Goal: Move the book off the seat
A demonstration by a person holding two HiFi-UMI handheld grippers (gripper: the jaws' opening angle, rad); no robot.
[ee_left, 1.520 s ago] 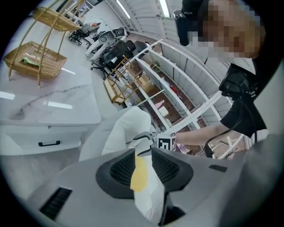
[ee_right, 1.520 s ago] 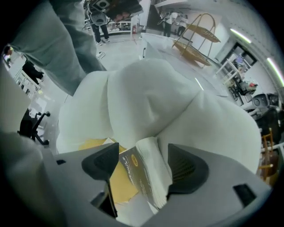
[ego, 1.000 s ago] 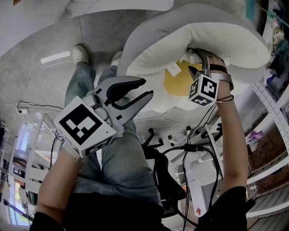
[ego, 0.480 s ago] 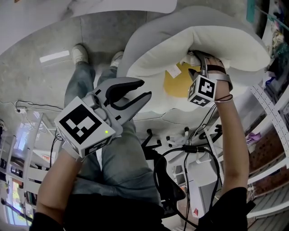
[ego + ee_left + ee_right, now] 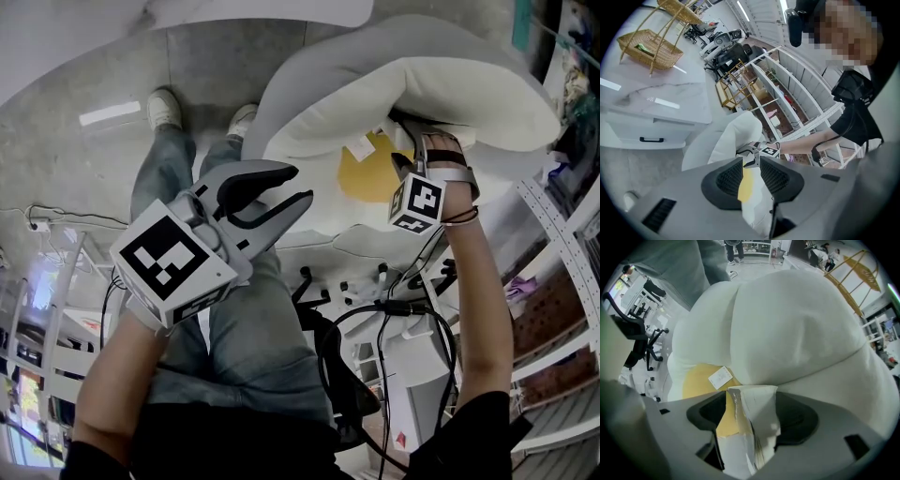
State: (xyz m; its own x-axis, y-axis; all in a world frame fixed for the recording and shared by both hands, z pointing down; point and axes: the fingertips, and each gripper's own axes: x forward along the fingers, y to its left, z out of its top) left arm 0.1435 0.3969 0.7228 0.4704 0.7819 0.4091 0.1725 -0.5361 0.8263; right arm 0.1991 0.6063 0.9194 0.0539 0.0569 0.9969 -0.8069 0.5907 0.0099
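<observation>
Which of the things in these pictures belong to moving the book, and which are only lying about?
For the job:
- book, gripped by the right tool
- white seat under it
- left tool, open and empty

Lying about:
- wicker basket
- drawer cabinet
- shelves
</observation>
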